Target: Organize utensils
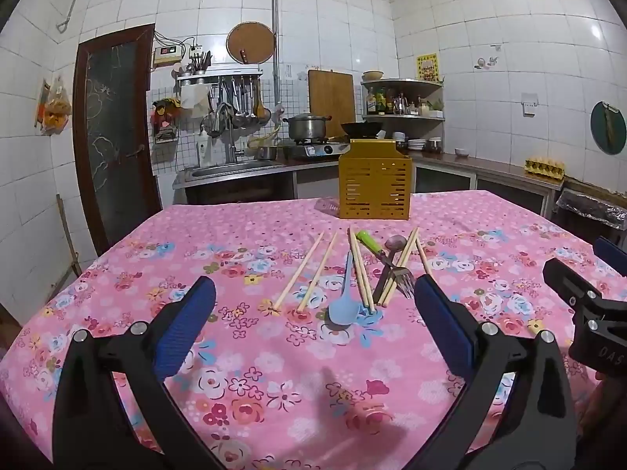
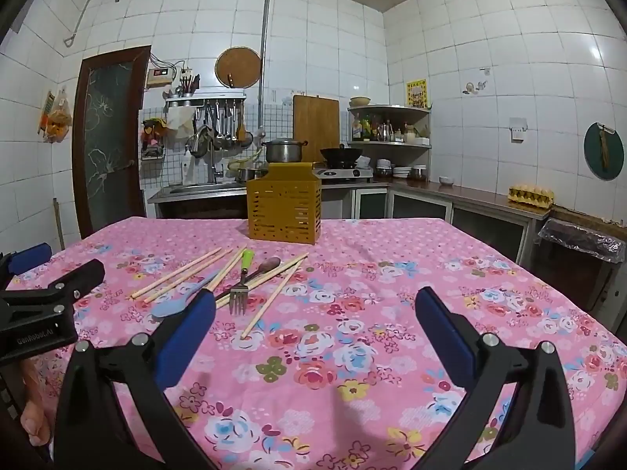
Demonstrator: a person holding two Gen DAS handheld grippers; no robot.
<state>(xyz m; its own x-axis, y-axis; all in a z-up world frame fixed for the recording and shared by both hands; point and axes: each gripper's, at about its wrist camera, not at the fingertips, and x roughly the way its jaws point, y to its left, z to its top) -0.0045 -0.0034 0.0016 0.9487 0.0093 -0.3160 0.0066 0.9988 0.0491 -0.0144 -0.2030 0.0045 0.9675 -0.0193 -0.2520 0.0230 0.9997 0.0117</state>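
Observation:
Loose utensils lie on the pink floral tablecloth (image 1: 250,384): several wooden chopsticks (image 1: 299,272), a blue spoon (image 1: 344,305), a green-handled fork (image 1: 386,262) and a dark spoon (image 1: 394,244). A yellow slotted utensil holder (image 1: 375,184) stands upright behind them. My left gripper (image 1: 313,309) is open and empty, just short of the blue spoon. My right gripper (image 2: 315,321) is open and empty, to the right of the pile. In the right wrist view the chopsticks (image 2: 270,301), fork (image 2: 240,293), blue spoon (image 2: 176,305) and holder (image 2: 285,209) lie ahead and to the left.
The other gripper shows at each view's edge: the right one (image 1: 588,313) and the left one (image 2: 43,305). The kitchen counter with sink (image 1: 235,168), stove and pot (image 1: 307,125) runs behind the table. An egg tray (image 2: 531,196) sits on the right counter.

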